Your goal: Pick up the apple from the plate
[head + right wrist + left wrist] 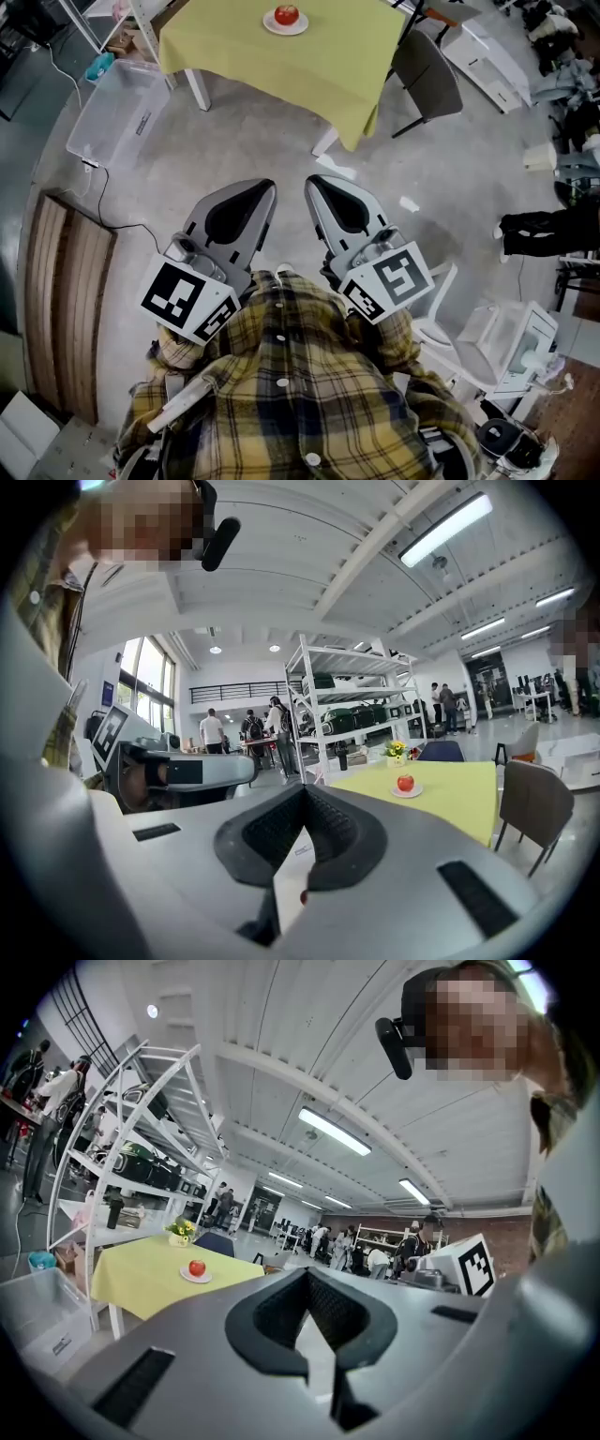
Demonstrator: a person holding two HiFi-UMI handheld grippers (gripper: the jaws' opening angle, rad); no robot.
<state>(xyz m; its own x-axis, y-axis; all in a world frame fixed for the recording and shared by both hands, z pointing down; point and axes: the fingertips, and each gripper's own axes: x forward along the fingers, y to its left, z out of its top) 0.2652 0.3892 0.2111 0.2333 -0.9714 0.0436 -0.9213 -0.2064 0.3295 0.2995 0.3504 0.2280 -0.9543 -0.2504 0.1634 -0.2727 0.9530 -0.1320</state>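
A red apple [287,15] sits on a small white plate [270,26] on a table with a yellow-green cloth [281,61], far ahead across the floor. My left gripper [263,187] and right gripper [313,182] are held side by side close to my body, both shut and with nothing in them. In the left gripper view the apple [197,1267] is small, up and to the left of the left gripper's tips [305,1274]. In the right gripper view the apple [405,782] lies to the right of the right gripper's tips [302,789].
A grey chair [427,75] stands at the table's right corner and a clear plastic bin [117,112] at its left. A wooden board [66,300] lies at my left, white equipment [511,347] at my right. A flower pot [398,753], metal shelving [141,1147] and people are behind the table.
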